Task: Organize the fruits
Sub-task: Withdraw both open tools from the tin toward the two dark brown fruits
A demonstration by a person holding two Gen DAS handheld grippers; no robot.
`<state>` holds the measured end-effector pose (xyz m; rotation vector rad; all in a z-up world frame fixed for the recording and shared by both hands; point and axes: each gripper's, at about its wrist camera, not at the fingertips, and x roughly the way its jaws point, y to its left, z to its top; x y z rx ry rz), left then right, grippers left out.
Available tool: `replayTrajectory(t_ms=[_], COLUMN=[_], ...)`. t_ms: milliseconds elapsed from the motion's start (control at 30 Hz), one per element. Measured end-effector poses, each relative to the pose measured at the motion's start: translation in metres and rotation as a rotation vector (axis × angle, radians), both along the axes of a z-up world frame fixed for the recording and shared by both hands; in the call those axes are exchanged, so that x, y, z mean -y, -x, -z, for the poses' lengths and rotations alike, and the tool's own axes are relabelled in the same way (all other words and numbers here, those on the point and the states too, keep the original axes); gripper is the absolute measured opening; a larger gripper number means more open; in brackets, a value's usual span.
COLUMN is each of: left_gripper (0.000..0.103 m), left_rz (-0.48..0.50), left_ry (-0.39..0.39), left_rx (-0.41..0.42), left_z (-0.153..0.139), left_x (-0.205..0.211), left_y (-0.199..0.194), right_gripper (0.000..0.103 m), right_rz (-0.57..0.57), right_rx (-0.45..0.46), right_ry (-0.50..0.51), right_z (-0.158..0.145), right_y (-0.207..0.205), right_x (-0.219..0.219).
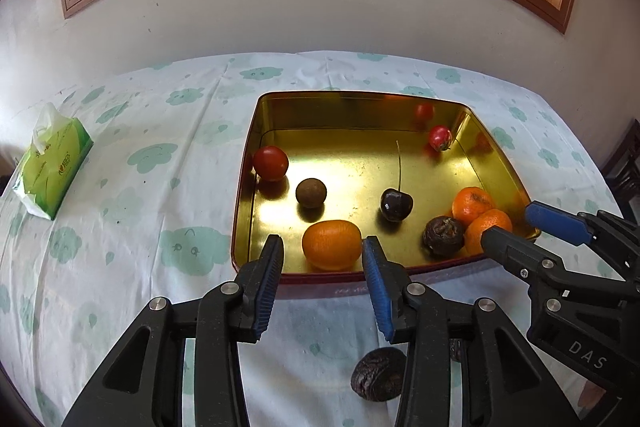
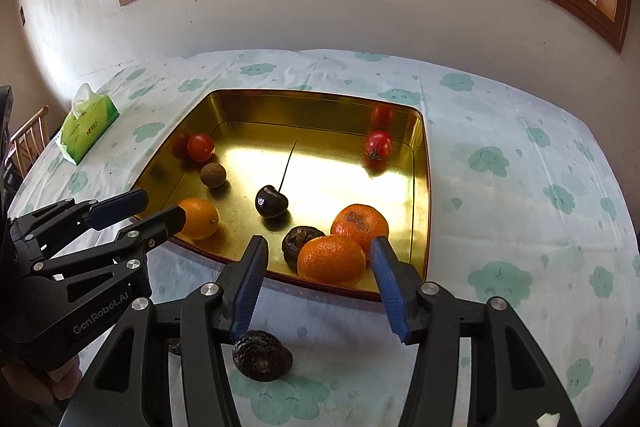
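Both grippers, left gripper [image 1: 323,251] and right gripper [image 2: 318,253], released above gold tray [image 1: 256,131]; oranges [image 2: 331,259] deposited inside for sorting. Dark wrinkled fruit [image 2: 262,355] outstanding on bench.

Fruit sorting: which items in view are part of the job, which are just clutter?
Job:
gold tray
three oranges, e.g.
two tomatoes, e.g.
cherry
brown round fruit
wrinkled dark fruit in tray
wrinkled dark fruit on cloth

Clutter:
tissue pack
tablecloth
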<state>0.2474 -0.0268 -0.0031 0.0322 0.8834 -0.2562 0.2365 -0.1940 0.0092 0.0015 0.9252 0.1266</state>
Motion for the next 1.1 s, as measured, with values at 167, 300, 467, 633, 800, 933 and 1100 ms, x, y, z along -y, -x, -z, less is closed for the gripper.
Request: replayTrajectory(t_ms=[167,300,467,633,800,933,1100], left_gripper=[0.042,0.042,0.043,0.043,0.043,0.043,0.043], left_rz=[-0.013,-0.015,-0.012,-0.021,-0.034,-0.041,-0.028], left_ry=[0.013,0.008,-0.016,-0.009,-0.021,-0.023,-0.03], left_rx=[0.008,0.018,0.029,0.003,-0.015,-0.019,-0.034], left_z=[-0.011,-0.015,-0.013,-0.004,0.004,0.008,0.014], left_x=[-0.006,-0.007,-0.005,-0.01,-0.011,-0.013,-0.011], left_y=[0.026,0.051,0.082,0.105,0.121,0.131,0.141], right_gripper=[0.054,0.054,0.054,0.054,0.054,0.054,0.054], right_rz=[0.024,0.036,0.055,0.056,0.056,0.06,0.064], right_rx=[0.008,0.004,0.008,-0.005,-0.017,-0.024,-0.037], right_ry=[-0.029,-0.026,-0.044,-0.055,-0.059,-0.061,-0.066], right_z=[-0.007,-0.009,-0.011,-0.007,0.0,0.005,0.009], right_y=[0.028,0.05,0.076,0.099,0.119,0.131,0.14], right_x=[0.005,0.006,0.008,0.007,0.006,0.006,0.008])
